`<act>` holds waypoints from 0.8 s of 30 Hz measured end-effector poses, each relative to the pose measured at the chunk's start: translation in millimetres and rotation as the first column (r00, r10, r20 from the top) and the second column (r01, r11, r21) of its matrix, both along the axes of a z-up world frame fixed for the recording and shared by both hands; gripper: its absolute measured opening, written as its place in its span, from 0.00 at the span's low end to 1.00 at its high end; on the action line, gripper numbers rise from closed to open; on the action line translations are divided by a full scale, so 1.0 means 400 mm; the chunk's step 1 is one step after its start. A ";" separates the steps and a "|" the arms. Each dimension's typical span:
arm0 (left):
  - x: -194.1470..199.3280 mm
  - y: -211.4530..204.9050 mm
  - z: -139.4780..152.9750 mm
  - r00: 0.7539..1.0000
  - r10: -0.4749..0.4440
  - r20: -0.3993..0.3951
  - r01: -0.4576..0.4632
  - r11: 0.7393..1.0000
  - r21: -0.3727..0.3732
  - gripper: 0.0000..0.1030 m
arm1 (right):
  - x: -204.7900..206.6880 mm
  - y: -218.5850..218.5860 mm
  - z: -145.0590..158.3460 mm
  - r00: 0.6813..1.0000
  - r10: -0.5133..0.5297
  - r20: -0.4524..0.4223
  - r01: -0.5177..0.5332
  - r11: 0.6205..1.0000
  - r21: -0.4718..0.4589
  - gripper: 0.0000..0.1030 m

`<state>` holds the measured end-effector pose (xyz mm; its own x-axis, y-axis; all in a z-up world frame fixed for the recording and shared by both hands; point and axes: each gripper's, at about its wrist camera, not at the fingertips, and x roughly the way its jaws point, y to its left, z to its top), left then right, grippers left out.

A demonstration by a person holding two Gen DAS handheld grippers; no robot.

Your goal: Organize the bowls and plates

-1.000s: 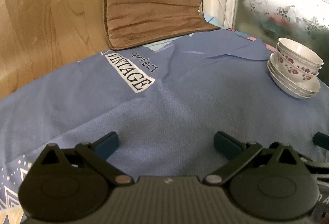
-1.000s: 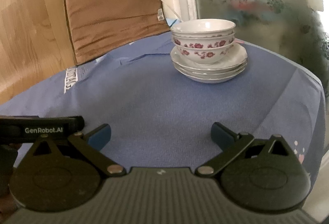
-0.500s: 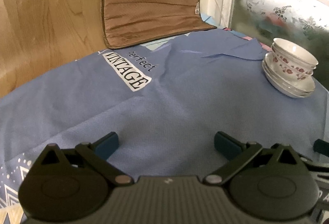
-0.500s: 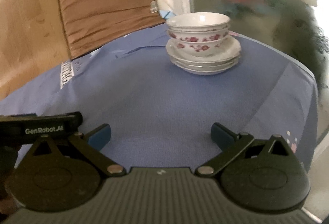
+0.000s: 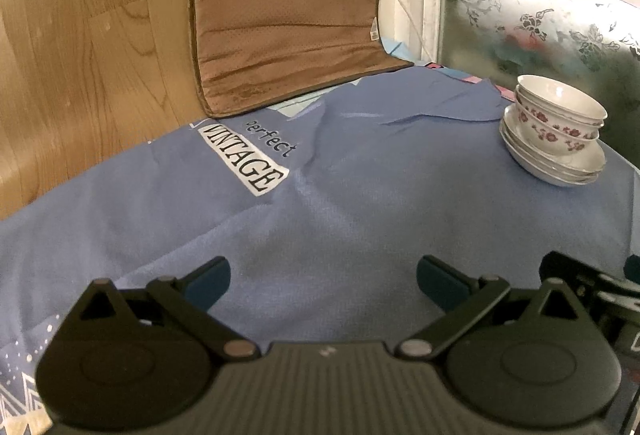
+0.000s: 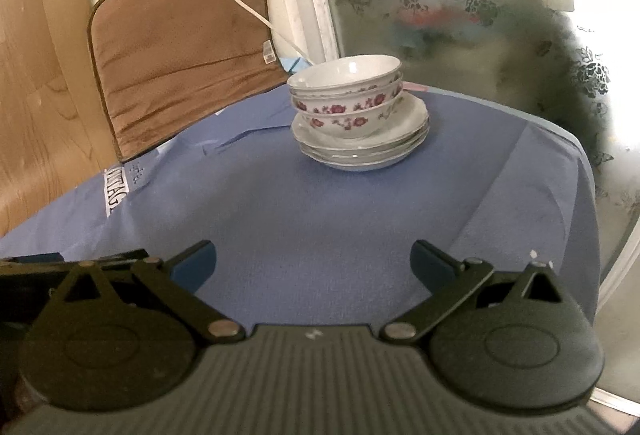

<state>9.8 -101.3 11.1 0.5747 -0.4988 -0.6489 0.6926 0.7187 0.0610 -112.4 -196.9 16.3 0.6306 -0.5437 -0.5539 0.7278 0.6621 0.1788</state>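
Left wrist view: left gripper (image 5: 322, 277) had its fingers (image 5: 208, 277) spread wide w/ nothing between them, hanging over bare blue cloth (image 5: 340, 203) on the worktop. The task's stack, bowls (image 5: 560, 117) nested on plates (image 5: 554, 163), sat well apart from it, far ahead and off to the right, near the frosted window (image 5: 552, 15). Stack was upright, no long axis to speak of. Brown cushion (image 5: 288, 15) stood left of the stack, propped at the back edge; "VINTAGE" label (image 5: 246, 163) lay between cushion and gripper. Part of the right gripper's body showed at lower right. Right wrist view: right gripper (image 6: 314, 263) also splayed and empty, w/ bowls (image 6: 346, 95) and plates (image 6: 360, 143) almost dead ahead, a touch right of centre, so right hand looked the nearer and better lined up. Only clear cloth between fingers and stack; nothing in the way. White cable (image 6: 240, 3) ran down behind the stack to its left, cushion (image 6: 180, 59) further left. Stack sat fairly close to the cloth's right-hand drop.
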 end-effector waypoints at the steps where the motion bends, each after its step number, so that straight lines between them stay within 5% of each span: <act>1: 0.000 -0.001 -0.001 1.000 -0.002 -0.001 0.002 1.000 0.002 1.00 | -0.001 -0.002 -0.001 1.000 -0.001 0.000 0.001 1.000 0.003 1.00; 24: -0.008 -0.005 -0.004 1.000 -0.021 0.006 0.021 0.999 0.031 1.00 | -0.001 0.005 -0.006 1.000 -0.017 0.007 0.017 1.000 0.016 1.00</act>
